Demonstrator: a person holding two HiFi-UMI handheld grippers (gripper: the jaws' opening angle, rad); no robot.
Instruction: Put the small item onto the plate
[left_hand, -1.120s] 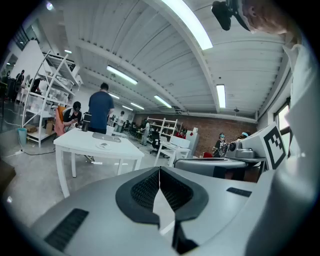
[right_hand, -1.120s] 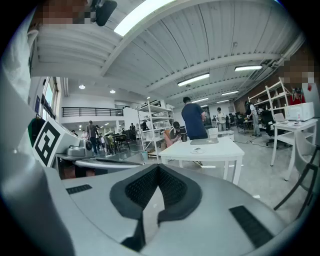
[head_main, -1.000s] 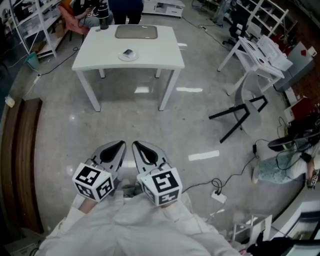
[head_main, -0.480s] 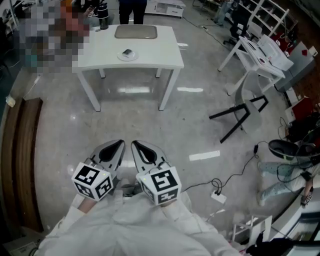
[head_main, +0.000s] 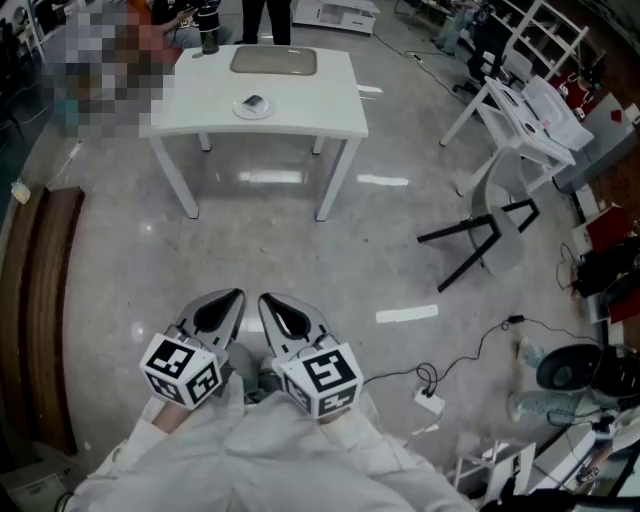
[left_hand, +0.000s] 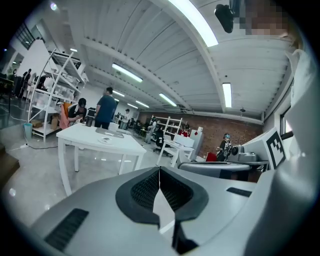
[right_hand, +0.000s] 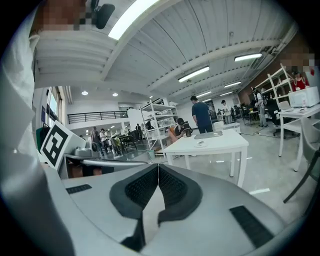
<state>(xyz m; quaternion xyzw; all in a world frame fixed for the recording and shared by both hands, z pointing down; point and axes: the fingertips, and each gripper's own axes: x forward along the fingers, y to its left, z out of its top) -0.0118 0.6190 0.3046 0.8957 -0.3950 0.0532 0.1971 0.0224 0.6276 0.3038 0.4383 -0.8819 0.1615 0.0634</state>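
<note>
The person wears white long sleeves, seen at six o'clock in the head view. The left gripper and right gripper have light grey shells, black textured pads, and white cubes printed with black square markers.

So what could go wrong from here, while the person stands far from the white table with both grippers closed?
Tripping: a power strip with its cable lies on the floor at the person's right, and a chair that seems tipped over lies beside the way to the white table. Bumping: left gripper and right gripper are both shut and empty; arriving so, they may push the plate instead of gripping.
</note>
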